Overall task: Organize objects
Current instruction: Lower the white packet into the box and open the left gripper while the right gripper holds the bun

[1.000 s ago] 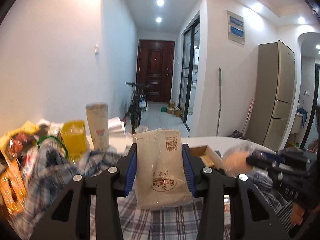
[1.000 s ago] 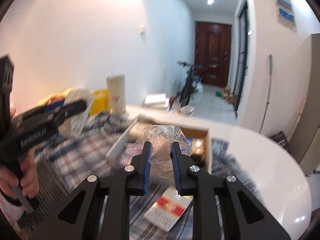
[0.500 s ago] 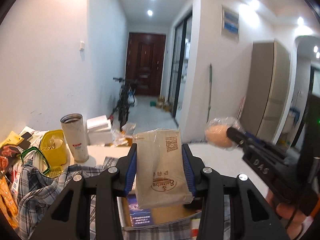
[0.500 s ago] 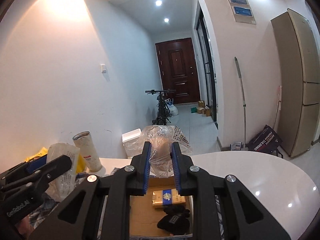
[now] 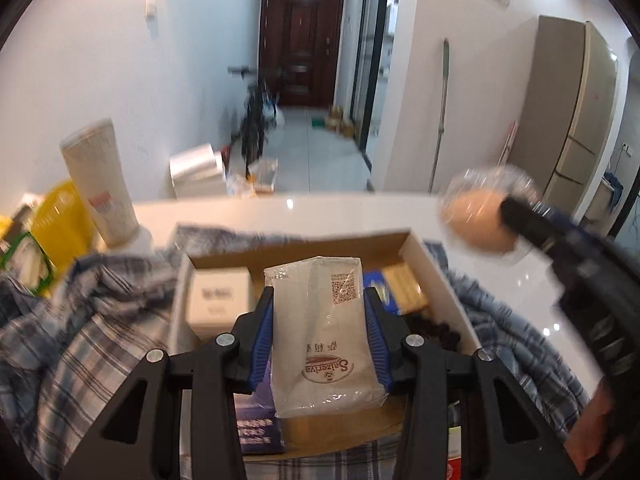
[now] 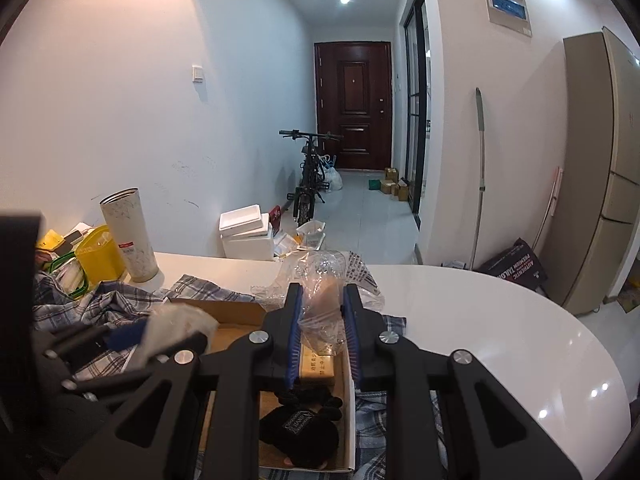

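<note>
Both tongs are clenched on food packets above the open box [image 5: 424,256]. Left gripper [image 5: 318,340] holds a pale sealed packet [image 5: 320,336] by its two long sides, with the printed face toward the camera, and it hangs over the middle of the box. Right gripper [image 6: 320,320] pinches a clear crinkled wrapper [image 6: 324,280] with a round brown bun [image 5: 476,220] inside; in the left view this bun is at the right, over the far right corner of the box. Inside the box lie a white carton [image 5: 218,300], a tan bar [image 6: 316,366] and some black gloves [image 6: 304,420]. The box stands on a checked cloth [image 5: 80,344] on a white table [image 6: 500,320]; a tall cup [image 6: 128,236] and a yellow tub [image 6: 98,258] stand at the left. I judge the packet to be light and a little stiff, so a hold on the flat sides is safe, but its film looks smooth and may slide if the grip is loose. The bun seems soft and easy to crush, and its wrapper is thin and slippery. It is better to hold the loose plastic near the bun than to press the bread itself. Both things probably go down into free places in the box.
</note>
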Demonstrator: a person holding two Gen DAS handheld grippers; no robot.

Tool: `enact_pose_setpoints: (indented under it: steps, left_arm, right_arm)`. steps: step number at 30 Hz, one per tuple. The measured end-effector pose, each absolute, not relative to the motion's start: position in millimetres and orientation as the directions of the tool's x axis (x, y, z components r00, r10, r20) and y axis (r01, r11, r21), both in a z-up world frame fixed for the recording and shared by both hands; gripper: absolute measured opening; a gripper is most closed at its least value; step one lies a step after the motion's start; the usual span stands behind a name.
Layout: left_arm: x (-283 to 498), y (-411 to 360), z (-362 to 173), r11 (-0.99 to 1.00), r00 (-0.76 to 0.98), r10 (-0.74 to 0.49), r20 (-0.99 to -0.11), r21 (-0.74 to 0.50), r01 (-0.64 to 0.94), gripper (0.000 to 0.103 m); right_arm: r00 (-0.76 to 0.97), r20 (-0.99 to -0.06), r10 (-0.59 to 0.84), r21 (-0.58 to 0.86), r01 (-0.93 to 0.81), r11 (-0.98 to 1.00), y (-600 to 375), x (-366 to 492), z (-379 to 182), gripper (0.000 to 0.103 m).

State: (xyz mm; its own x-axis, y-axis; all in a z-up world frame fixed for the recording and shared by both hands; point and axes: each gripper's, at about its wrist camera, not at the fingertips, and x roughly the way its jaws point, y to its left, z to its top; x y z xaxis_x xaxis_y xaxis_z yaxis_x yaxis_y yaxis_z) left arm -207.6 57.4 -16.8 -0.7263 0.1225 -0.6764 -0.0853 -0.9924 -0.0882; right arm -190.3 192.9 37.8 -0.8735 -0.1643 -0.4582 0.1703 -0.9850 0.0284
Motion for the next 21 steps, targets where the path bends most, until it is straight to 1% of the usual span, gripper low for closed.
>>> enact_pose_setpoints:
  steps: [6, 12, 16, 19, 21]
  left_arm:
    - [-219.4, 62.2, -49.4, -0.99, -0.655, 0.14, -0.742, -0.098, -0.1, 0.044]
    - [-218.7, 61.5, -55.5, -0.99, -0.656, 0.133, -0.743, -0.075, -0.116, 0.044]
    - [-221.4, 61.7, -56.4, -0.992, -0.64, 0.117, -0.759, -0.056, -0.115, 0.044]
    - [-225.1, 57.6, -63.4, -0.991, -0.613, 0.124, -0.781, -0.069, -0.112, 0.044]
    - [-226.6, 54.3, -67.2, -0.99, -0.594, 0.14, -0.792, -0.095, -0.106, 0.047]
  right_arm:
    - [-0.887, -0.44, -0.136, 0.033, 0.135, -0.99, 203.2, -189.1, 41.5, 0.019]
    - [-0.887, -0.443, -0.133, 0.03, 0.134, -0.991, 200.2, -188.5, 40.7, 0.019]
    - [-0.882, -0.449, -0.145, 0.047, 0.139, -0.989, 200.9, -189.9, 39.9, 0.019]
    - [-0.883, -0.447, -0.141, 0.048, 0.133, -0.99, 202.8, -190.2, 40.4, 0.019]
    - [-0.884, -0.446, -0.14, 0.047, 0.133, -0.99, 202.8, -190.3, 40.7, 0.019]
